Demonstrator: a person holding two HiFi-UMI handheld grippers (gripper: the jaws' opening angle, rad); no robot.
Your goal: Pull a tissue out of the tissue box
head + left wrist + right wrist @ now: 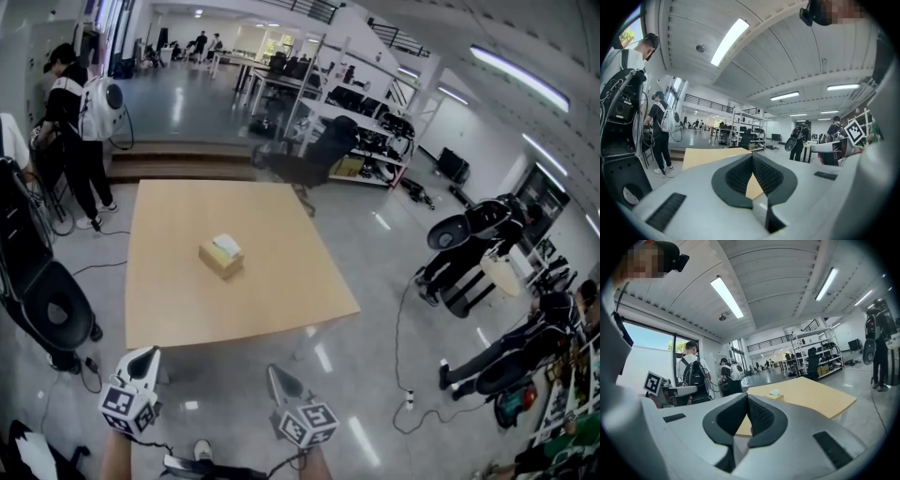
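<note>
Two claws | we are holding left gripper and right gripper near-level, bottom of frame | both clenching empty | tissue box sitting centre of table

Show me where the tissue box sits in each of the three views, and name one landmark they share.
Head view: the tissue box stands near the middle of the table, left of picture centre.
Left gripper view: not visible; only part of the table shows.
Right gripper view: the tissue box is small, just right of centre, on the table.
Shared landmark: the light wooden table.
</note>
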